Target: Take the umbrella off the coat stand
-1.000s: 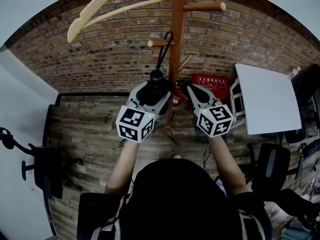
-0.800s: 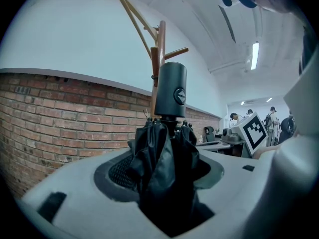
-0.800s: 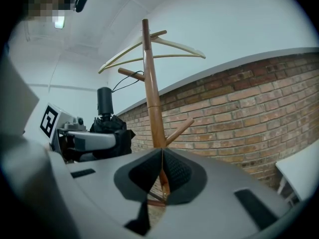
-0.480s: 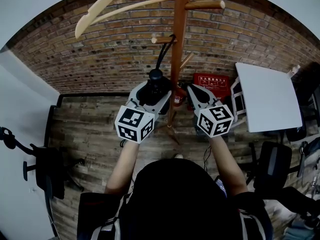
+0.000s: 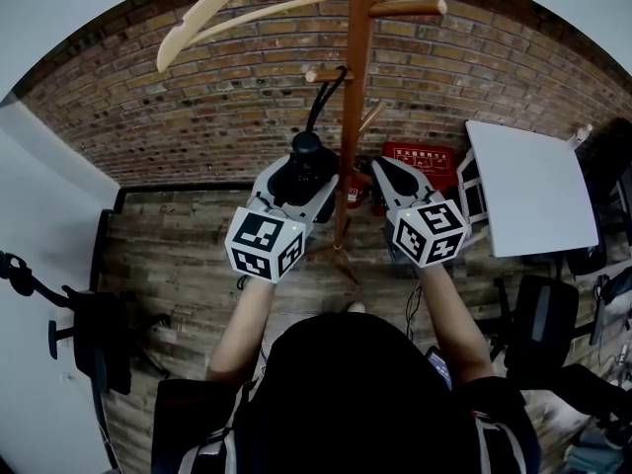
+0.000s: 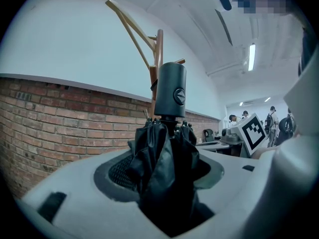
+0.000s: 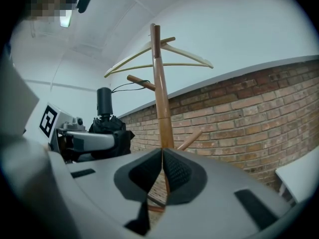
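Note:
A folded black umbrella (image 5: 305,153) stands upright in my left gripper (image 5: 301,174), which is shut on its bunched fabric just below the handle (image 6: 170,91). Its black wrist strap (image 5: 321,102) runs up and loops over a short peg (image 5: 324,74) of the wooden coat stand (image 5: 357,117). In the left gripper view the umbrella (image 6: 164,158) fills the space between the pads. My right gripper (image 5: 376,171) is level, right of the pole, shut with its pads touching and nothing between them (image 7: 163,176). From the right gripper view the umbrella (image 7: 107,126) and strap (image 7: 132,86) hang left of the pole (image 7: 159,93).
A pale wooden hanger (image 5: 247,8) hangs on the stand's top pegs. A brick wall (image 5: 197,107) lies behind. A white table (image 5: 528,191) and red box (image 5: 423,161) are to the right, with black chairs at the left (image 5: 84,339) and right (image 5: 538,324).
Both grippers have risen slightly, the left carrying the umbrella up with it. The strap stays looped over the peg. Neither gripper's jaws have changed.

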`<action>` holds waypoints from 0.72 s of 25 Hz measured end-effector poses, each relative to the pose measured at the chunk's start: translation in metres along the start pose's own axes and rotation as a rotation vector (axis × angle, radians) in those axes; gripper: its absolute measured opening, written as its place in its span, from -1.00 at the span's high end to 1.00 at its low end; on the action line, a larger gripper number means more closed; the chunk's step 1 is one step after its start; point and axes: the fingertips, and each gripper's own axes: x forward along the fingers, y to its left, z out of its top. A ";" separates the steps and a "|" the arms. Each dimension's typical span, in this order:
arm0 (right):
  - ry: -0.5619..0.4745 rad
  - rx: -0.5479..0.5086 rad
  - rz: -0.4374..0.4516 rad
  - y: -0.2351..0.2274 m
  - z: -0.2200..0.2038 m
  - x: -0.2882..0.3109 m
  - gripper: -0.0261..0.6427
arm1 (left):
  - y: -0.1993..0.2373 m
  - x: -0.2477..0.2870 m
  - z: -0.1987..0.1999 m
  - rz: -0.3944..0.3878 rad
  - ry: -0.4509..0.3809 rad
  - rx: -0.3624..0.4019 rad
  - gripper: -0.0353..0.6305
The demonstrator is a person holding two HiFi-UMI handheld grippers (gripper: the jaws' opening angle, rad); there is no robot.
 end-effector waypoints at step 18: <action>-0.031 -0.014 -0.003 0.016 0.021 0.002 0.83 | 0.005 -0.023 0.026 0.002 -0.052 -0.003 0.03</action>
